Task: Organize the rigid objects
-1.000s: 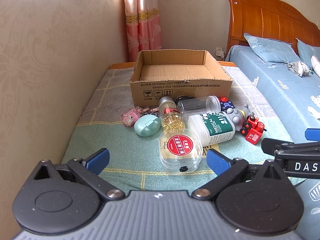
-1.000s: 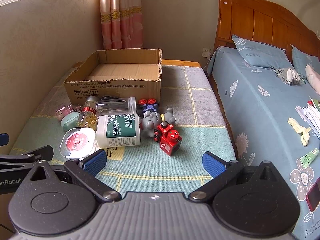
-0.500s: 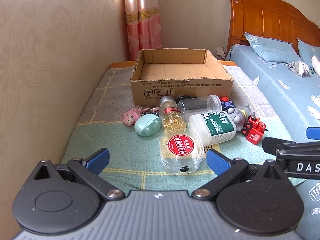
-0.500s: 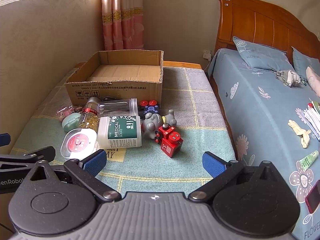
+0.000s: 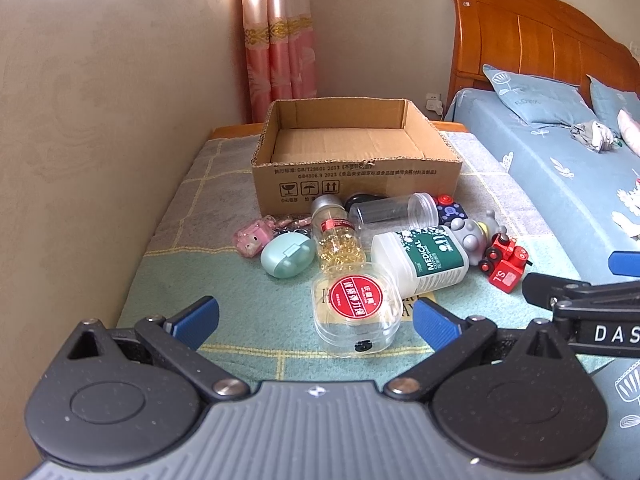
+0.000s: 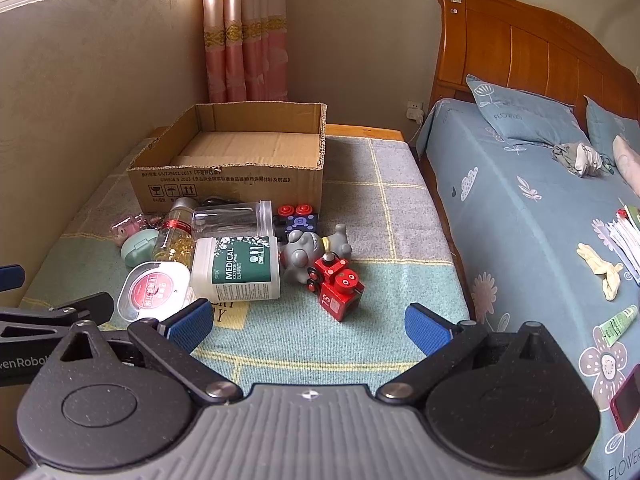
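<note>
An open, empty cardboard box (image 5: 356,168) (image 6: 232,176) stands at the back of a blanket-covered bench. In front of it lies a pile: a clear case with a red label (image 5: 357,312) (image 6: 154,292), a white Medical cotton-swab jar (image 5: 420,262) (image 6: 236,270), a bottle of yellow capsules (image 5: 338,240), a clear jar (image 5: 394,210), a mint case (image 5: 287,257), a pink toy (image 5: 252,238), a grey elephant toy (image 6: 304,254) and a red toy train (image 6: 338,286) (image 5: 504,266). My left gripper (image 5: 316,320) is open, just short of the clear case. My right gripper (image 6: 308,326) is open, just short of the train.
A beige wall (image 5: 80,160) borders the bench on the left. A bed with a blue sheet (image 6: 540,220) and wooden headboard lies right, with small items on it. Pink curtains (image 6: 244,40) hang behind the box. Each gripper shows at the edge of the other's view.
Both grippers have drifted slightly forward and tilted; the objects sit a little differently in view. Nothing on the bench has moved, and the jaws stay open.
</note>
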